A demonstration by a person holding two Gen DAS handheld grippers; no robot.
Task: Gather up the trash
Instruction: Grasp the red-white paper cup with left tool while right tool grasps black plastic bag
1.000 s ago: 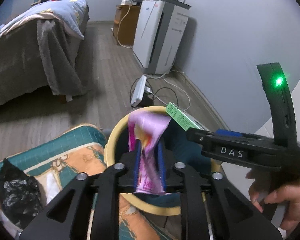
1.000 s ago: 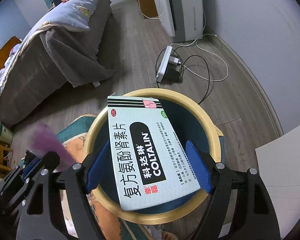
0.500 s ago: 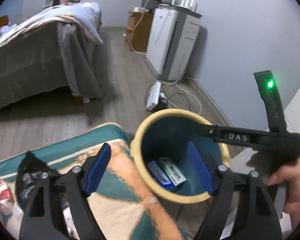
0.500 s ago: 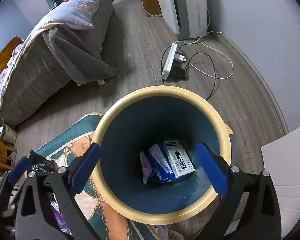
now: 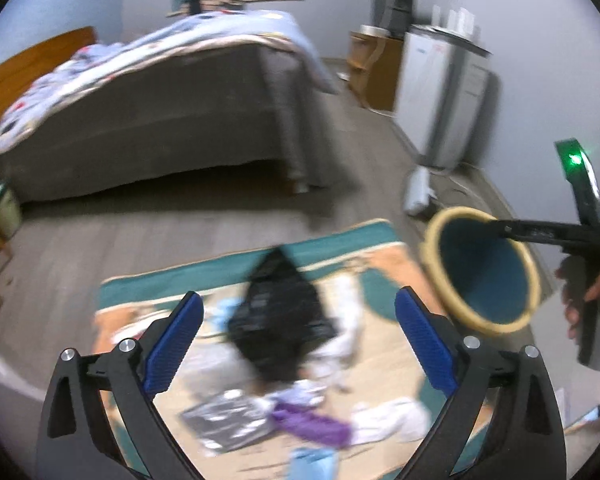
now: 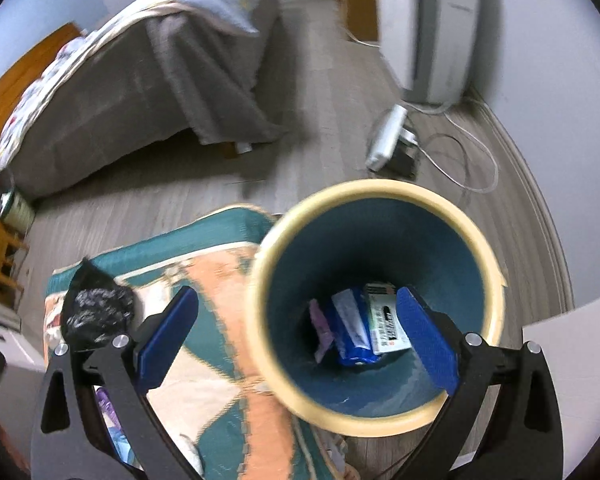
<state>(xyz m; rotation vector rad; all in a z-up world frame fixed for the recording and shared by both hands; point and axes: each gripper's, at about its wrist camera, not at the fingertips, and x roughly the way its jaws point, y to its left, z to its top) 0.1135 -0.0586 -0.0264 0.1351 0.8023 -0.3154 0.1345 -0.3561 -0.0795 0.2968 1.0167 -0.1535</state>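
My left gripper [image 5: 298, 332] is open and empty above a teal and orange rug [image 5: 384, 364] strewn with trash: a crumpled black plastic bag [image 5: 280, 320], a purple wrapper [image 5: 312, 426], a silver packet [image 5: 228, 426], white tissue [image 5: 392, 424]. My right gripper [image 6: 296, 334] is open and empty over the bin [image 6: 380, 200], a yellow-rimmed bin with a blue inside. In it lie a medicine box [image 6: 386, 324], a blue pack [image 6: 352, 332] and a pink wrapper [image 6: 320, 328]. The bin [image 5: 452, 300] and the right gripper's body [image 5: 580, 236] show at the right of the left wrist view.
A bed [image 5: 160, 92] with a grey cover stands behind the rug. A white appliance [image 5: 444, 92] stands by the wall, with a power strip [image 6: 386, 136] and cables on the wooden floor. The black bag [image 6: 96, 308] lies at the rug's far corner.
Both grippers opened and dropped the pink wrapper and the medicine box into the bin. My left gripper has since swung left over the rug's trash. The right gripper shifted slightly left.
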